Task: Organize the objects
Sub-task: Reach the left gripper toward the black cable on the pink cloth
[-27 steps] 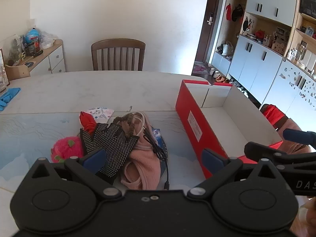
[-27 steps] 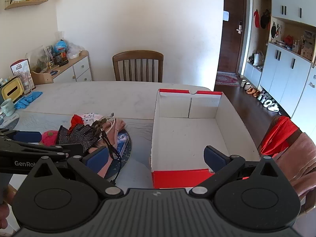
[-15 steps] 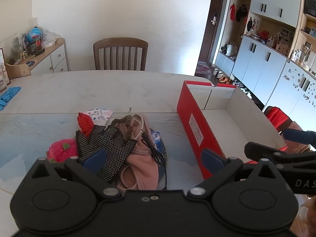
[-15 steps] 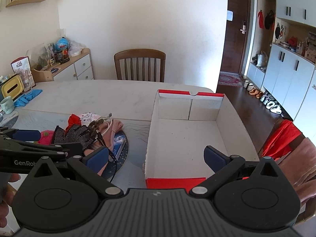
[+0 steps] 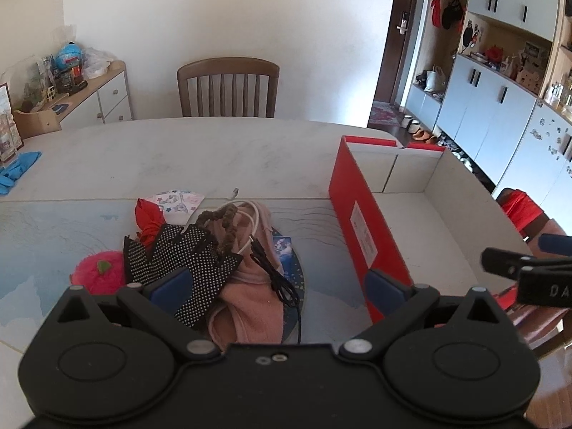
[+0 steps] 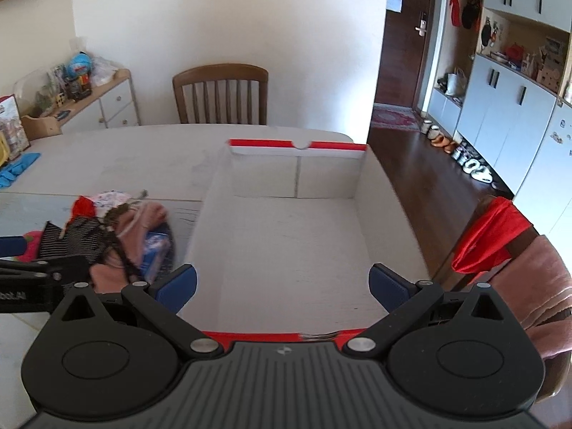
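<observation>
A pile of small things lies on the table: a black dotted glove (image 5: 186,254), a pink cloth (image 5: 250,296), a black cable (image 5: 282,286), a white cable, a brown braided band (image 5: 225,225), a red item (image 5: 148,214) and a pink plush (image 5: 94,273). The pile also shows in the right wrist view (image 6: 118,236). An open red box (image 5: 361,228) with a bare white inside (image 6: 293,250) stands to the right. My left gripper (image 5: 279,282) is open above the pile's near edge. My right gripper (image 6: 282,282) is open over the box's near end.
A wooden chair (image 5: 228,89) stands at the table's far side. A sideboard (image 5: 89,96) with clutter is at the far left. A blue cloth (image 5: 18,171) lies at the table's left edge. A chair with red and pink cloths (image 6: 507,250) stands on the right.
My right gripper has moved right and forward, so the box now fills the middle of its view. My left gripper has shifted slightly. Both stay open.
</observation>
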`<state>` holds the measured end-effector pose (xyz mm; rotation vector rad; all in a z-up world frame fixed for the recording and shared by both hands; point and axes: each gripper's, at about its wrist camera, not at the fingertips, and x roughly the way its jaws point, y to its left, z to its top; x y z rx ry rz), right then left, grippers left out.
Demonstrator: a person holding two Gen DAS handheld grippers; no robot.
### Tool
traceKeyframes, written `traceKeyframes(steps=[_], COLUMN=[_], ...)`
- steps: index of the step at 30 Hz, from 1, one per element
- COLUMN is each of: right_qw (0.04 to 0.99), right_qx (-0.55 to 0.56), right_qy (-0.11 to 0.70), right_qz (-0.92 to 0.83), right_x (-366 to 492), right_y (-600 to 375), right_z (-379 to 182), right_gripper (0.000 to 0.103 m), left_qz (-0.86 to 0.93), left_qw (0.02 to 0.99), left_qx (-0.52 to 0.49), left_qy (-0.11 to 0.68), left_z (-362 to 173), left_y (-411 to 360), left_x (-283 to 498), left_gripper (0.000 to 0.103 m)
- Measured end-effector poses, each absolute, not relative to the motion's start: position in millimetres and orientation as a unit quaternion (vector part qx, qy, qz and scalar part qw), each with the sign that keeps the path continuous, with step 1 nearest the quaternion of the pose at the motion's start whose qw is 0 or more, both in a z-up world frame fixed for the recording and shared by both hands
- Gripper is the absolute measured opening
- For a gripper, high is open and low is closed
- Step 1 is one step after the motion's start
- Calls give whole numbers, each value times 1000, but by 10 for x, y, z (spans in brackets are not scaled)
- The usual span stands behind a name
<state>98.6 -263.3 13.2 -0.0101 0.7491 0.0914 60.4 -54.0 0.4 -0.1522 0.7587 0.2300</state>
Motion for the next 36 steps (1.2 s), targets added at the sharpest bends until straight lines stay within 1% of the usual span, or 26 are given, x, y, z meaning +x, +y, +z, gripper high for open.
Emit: traceKeyframes(steps=[6,9,16,18,20,22,24,25,26,28,33,34,36], right_qw=[925,922,916,911,907,903,900,898,895,890,881,880,877], right_qx=[-2,-2,-1,1,1,0,-6,-7,-6,1,8,7,5], right_qy=[379,387,401,411,420,429,435,440,445,455,471,472,478], right_qz=[30,28,18,16,16,22,29,32,35,38,48,49,49], right_x=[1148,1232,1460,1536,1605,1659,1705,1733,1754,1791,1813,1812,1820], right_y=[-2911,-3042,-3393,-3480,-3553,-3598,-3614,-3626,-3641,-3670,-3660,-3645,-3617], right_z=[31,-35,-201,-264,-332,-391,-448,-476,-502,-545,-597,-602,-616], right_gripper=[103,100,99,95,94,88,86,82,80,68,58,53,45], left_qz=[126,138,173,185,198,211,224,230,233,241,263,266,279], left_qw=[914,910,896,892,887,882,876,873,871,868,868,868,866], left_qx=[-73,-75,-82,-83,-82,-82,-84,-84,-83,-76,-58,-59,-60], left_qy=[378,384,400,404,408,412,418,422,424,428,418,415,411], left_z=[-71,-120,-252,-293,-330,-367,-413,-436,-448,-467,-426,-418,-411], left_y=[-563,-540,-457,-429,-392,-353,-308,-288,-279,-252,-70,-10,128], left_x=[686,717,739,728,705,674,638,622,613,591,551,546,536], left_gripper=[102,102,101,101,101,101,101,101,101,101,101,101,101])
